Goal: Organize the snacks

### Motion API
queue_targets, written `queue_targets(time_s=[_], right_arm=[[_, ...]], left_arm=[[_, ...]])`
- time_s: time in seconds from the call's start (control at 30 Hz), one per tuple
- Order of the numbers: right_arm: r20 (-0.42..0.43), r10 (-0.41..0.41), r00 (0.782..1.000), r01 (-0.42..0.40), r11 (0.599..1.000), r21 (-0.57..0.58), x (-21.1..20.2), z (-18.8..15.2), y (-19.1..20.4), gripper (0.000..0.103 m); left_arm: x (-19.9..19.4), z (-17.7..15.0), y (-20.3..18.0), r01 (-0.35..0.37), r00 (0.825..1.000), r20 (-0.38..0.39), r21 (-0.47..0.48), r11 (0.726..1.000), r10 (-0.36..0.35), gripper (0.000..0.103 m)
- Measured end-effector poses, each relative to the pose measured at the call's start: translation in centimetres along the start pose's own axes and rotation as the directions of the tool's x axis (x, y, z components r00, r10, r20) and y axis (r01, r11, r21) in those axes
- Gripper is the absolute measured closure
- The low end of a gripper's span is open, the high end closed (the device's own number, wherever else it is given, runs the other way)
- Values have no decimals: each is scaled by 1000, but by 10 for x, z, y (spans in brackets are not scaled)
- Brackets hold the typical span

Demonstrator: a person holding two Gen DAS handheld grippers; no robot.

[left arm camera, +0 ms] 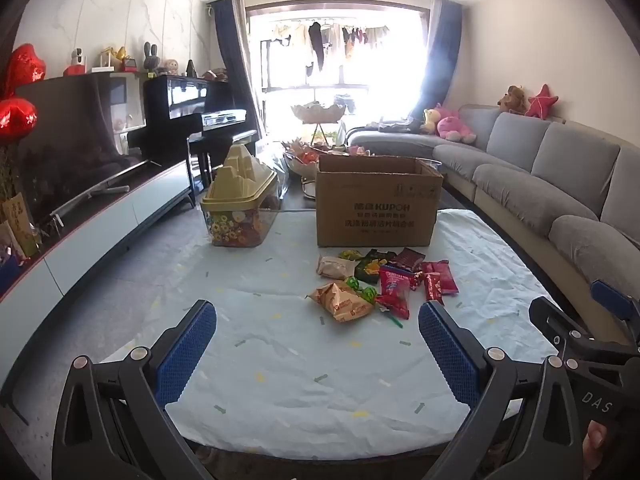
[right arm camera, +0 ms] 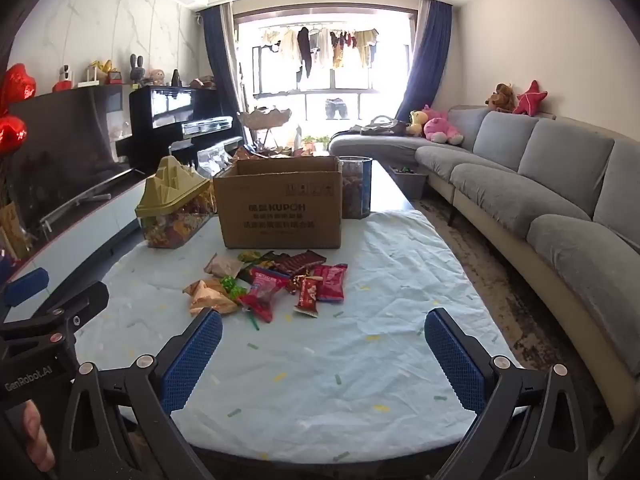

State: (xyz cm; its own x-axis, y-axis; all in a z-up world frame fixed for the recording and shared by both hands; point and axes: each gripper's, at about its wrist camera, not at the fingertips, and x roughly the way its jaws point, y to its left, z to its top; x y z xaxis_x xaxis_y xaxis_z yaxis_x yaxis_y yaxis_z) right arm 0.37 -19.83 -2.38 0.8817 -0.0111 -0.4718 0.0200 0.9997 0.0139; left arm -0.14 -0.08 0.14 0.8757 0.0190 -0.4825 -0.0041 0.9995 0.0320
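Both grippers, left gripper (left arm camera: 316,344) and right gripper (right arm camera: 323,350), gape wide and empty; those crinkly snack packets (left arm camera: 384,282) mid-table look light and slippery, so pinch a sealed edge.

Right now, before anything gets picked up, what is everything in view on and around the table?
brown cardboard box: one, open top, far middle of table
clear plastic tub with yellow castle-shaped lid: one, left of box
clear cylindrical jar: one, brown contents, right of box
loose snack packets: a pile, red, tan, green, in front of box
pale blue tablecloth: one, covers table
grey sofa: one, right side
black piano: one, far left
plush toys: several, pink, yellow, brown, on sofa
left gripper: open, empty
right gripper: open, empty
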Motion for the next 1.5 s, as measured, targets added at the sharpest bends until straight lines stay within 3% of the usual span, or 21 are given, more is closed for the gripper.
queue_targets(time_s=[0.3,1.5], right_arm=[[2,11,1000,-11,1000,9,-2,-1,-2,0],[22,14,1000,-14,1000,8,-15,0,-4,0]], left_arm=[[-16,0,0,0,999,47,-1,1000,0,0],[-22,1,-2,12,999,48,-5,1000,-12,0]])
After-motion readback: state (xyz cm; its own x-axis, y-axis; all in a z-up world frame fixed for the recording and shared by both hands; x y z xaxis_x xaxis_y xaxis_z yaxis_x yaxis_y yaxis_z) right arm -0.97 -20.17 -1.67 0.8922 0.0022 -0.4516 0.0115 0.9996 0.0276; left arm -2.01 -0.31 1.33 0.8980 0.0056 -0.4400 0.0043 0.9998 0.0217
